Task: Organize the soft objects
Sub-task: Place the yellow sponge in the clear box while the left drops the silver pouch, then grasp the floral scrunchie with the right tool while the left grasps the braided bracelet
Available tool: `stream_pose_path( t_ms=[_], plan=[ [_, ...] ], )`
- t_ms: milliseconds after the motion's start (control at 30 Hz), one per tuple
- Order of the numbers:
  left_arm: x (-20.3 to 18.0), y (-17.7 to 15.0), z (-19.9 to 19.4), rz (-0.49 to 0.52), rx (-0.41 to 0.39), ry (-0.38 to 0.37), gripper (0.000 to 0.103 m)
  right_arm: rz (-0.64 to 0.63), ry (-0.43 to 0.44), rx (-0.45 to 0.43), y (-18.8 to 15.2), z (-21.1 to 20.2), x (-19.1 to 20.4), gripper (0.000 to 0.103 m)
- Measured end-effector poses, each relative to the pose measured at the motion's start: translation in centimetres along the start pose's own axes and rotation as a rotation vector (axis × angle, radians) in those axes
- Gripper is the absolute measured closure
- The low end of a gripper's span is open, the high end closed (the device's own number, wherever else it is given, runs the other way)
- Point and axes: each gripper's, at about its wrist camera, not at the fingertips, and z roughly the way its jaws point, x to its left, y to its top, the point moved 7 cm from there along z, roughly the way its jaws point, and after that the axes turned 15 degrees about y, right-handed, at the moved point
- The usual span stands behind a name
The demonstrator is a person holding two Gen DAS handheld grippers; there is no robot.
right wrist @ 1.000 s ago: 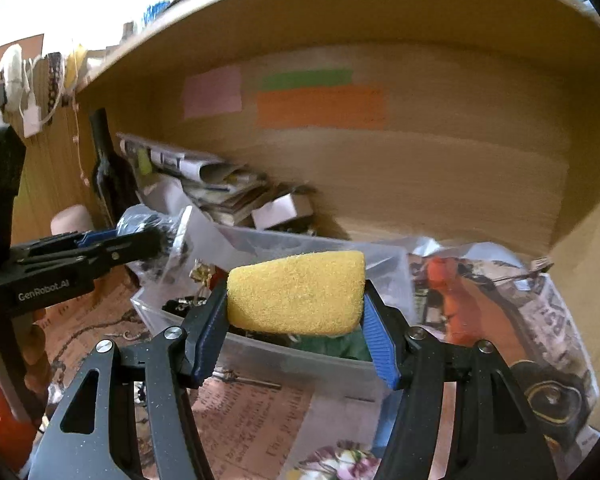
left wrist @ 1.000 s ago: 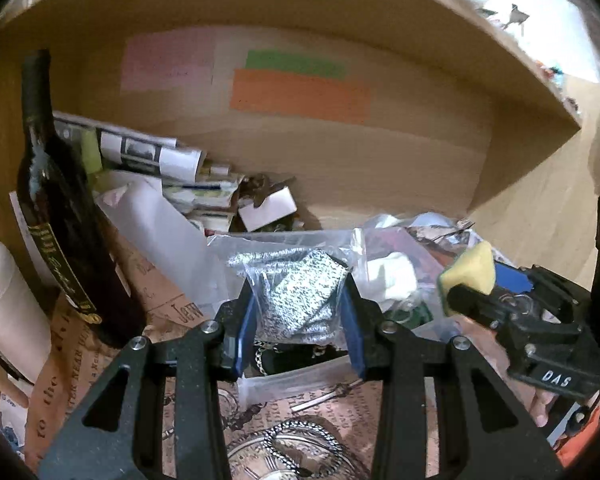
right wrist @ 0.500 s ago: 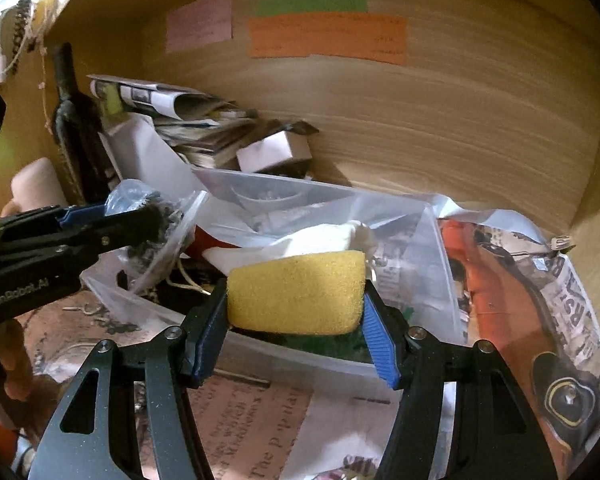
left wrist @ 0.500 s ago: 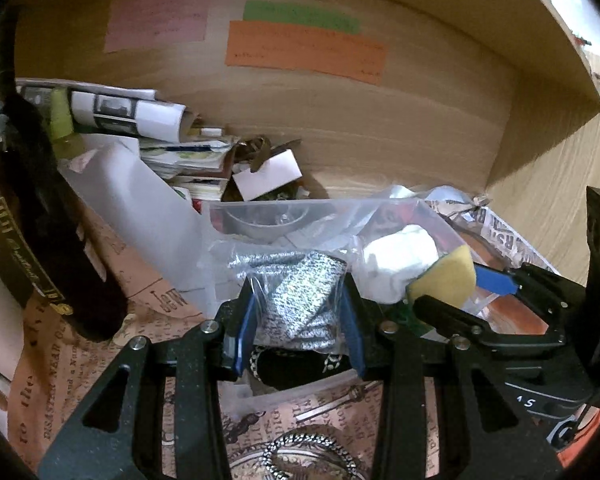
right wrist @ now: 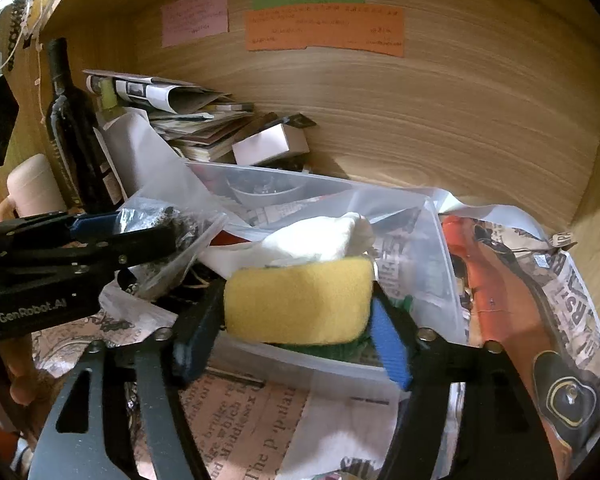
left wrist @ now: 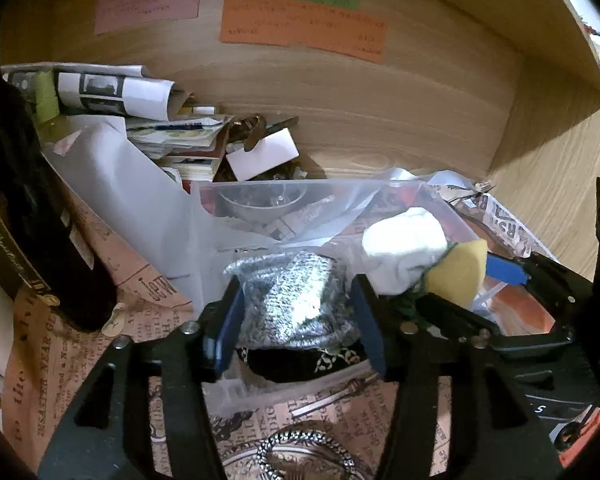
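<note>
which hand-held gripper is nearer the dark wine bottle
Left. The left hand-held gripper, holding a bagged silver item, sits just right of the wine bottle; the right hand-held gripper, gripping the yellow sponge, is farther right.

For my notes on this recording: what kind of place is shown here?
Probably a cluttered wooden shelf or desk nook at home: paper notes stuck on the wooden back panel, a dark bottle, stacked papers.

The left side is blocked by a dark bottle (right wrist: 70,128) and a paper stack (right wrist: 188,120); open room is left above the clear bin (right wrist: 440,272), toward the bare back wall.
</note>
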Motion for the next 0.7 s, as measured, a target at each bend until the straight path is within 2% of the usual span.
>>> stream_pose_path(
  t_ms=[100, 300, 367, 433, 533, 700],
  plan=[
    [0.3, 0.1, -1.3, -0.007, -0.024, 0.001, 0.037, -0.022, -0.005, -0.005, 0.0, -0.6, 0.5, 0.028],
    [0.7, 0.4, -4.3, 0.005, -0.079, -0.004, 0.036, -0.059, -0.004, -0.047, 0.6, -2.6, 1.7, 0.028],
    [1.0, 0.5, -5.2, 0.001, -0.095, 0.003, 0.031, -0.062, 0.0, -0.074, 0.8, -3.7, 2.0, 0.028],
    [1.3, 0.5, -6.1, -0.009, -0.115, 0.007, 0.02, -0.061, -0.003, -0.103, 1.0, -5.0, 2.0, 0.022],
    [1.6, 0.0, -7.2, 0.008, -0.134, 0.013, 0.014, -0.061, -0.016, -0.141, 1.1, -6.7, 2.0, 0.016],
    [1.4, -1.6, -8.0, 0.053, -0.121, 0.032, 0.011, -0.059, -0.037, -0.149, 0.0, -8.5, 1.7, 0.015]
  ],
)
